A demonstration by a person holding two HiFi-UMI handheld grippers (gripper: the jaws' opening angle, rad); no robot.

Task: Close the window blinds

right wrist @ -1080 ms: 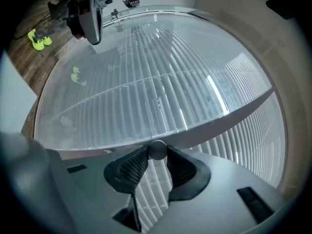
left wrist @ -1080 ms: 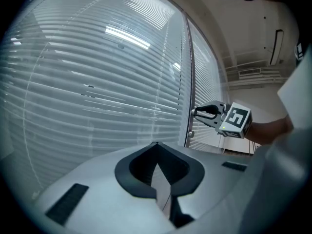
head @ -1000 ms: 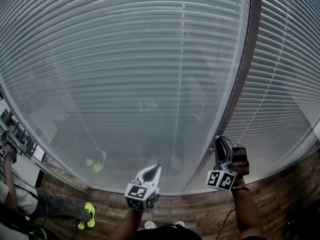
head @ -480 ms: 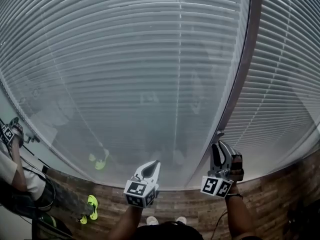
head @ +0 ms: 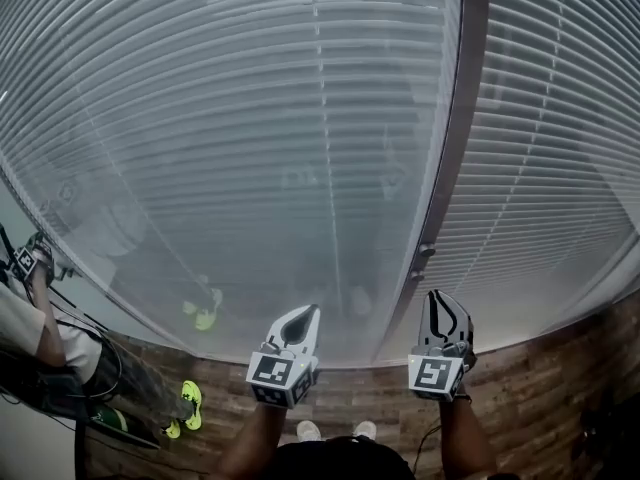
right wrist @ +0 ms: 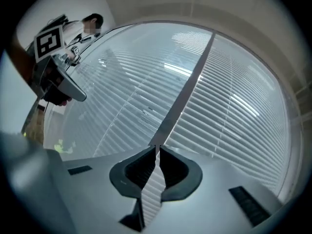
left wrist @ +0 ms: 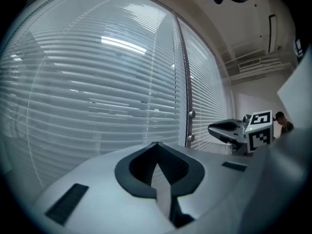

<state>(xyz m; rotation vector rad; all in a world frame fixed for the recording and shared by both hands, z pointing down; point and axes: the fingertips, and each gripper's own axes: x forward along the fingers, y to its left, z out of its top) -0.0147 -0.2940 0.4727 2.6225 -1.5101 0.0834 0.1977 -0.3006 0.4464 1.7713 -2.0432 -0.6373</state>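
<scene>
Blinds fill the head view from 9 through 12 to 3 o'clock, split by a dark frame post. Both grippers hang at 6 o'clock. The left gripper has its fingers tip to tip, empty. The right gripper has just been closing its fingers to a narrow slit, with nothing between them. Two small knobs at its 12 o'clock look like the control: reopen, approach squarely, grip firmly before turning. No readable writing, only square markers.

The left hand-held gripper and right hand-held gripper are pale grey with dark-lined jaws; each carries a white cube with black square markers.
</scene>
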